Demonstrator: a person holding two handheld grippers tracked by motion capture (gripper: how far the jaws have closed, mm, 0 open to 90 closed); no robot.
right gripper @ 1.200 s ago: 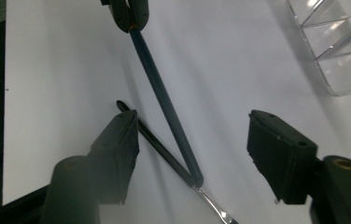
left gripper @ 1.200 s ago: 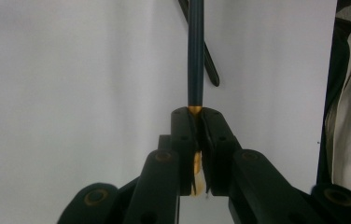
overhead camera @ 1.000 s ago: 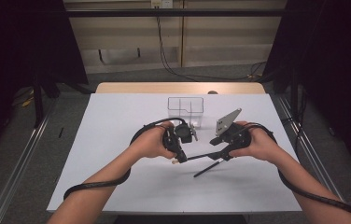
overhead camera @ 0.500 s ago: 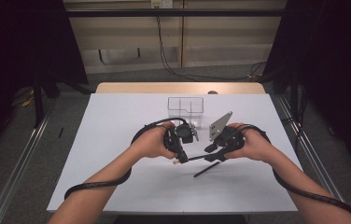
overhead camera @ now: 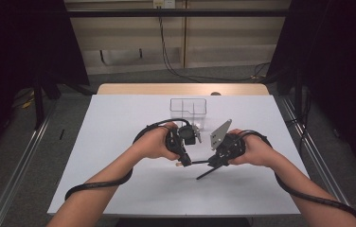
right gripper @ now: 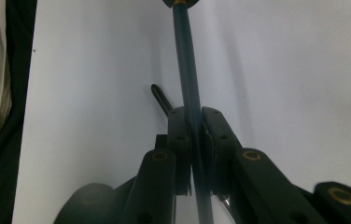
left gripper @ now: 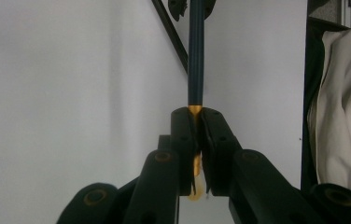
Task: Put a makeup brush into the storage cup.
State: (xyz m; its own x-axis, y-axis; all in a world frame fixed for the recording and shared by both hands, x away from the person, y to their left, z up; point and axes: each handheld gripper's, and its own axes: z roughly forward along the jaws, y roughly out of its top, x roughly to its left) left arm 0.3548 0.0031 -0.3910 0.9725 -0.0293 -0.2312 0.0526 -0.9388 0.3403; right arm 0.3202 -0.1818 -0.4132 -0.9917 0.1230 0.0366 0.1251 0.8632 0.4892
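1. Starting with the high view: the left tongs (overhead camera: 181, 161) and the right tongs (overhead camera: 213, 162) are facing each other tip to tip above the white table (overhead camera: 119, 123). A slim pen (overhead camera: 197, 162) is bridging the short gap between them. Both are pinching it, so the step in hand is probably pulling the pen apart or passing it across. To do it well, the hands should be keeping the pen level and drawing straight along its axis without twisting. A clear, thin-walled box (overhead camera: 188, 109) is standing beyond the left tongs. A dark slim rod (overhead camera: 209, 172) is lying on the table just below the right tongs.

2. Moving to the left gripper view: the left tongs (left gripper: 198, 114) are pressing together on the pen's glossy gold end (left gripper: 195, 168), which is running down between the matte black pads. The round, smooth, dark teal barrel (left gripper: 196, 56) is running straight ahead from the tips. A smooth barrel is likely to be slipping under a light pinch, so firm, steady pressure is helping here. The rod (left gripper: 169, 32) is lying ahead and to the left of the tips.

3. Finishing with the right gripper view: the right tongs (right gripper: 195, 116) have just been closing and are now clamping the teal barrel (right gripper: 185, 56), which is passing between the pads and onward ahead. The rod's rounded end (right gripper: 160, 98) is peeking out just left of the tips, on the flat, matte table.
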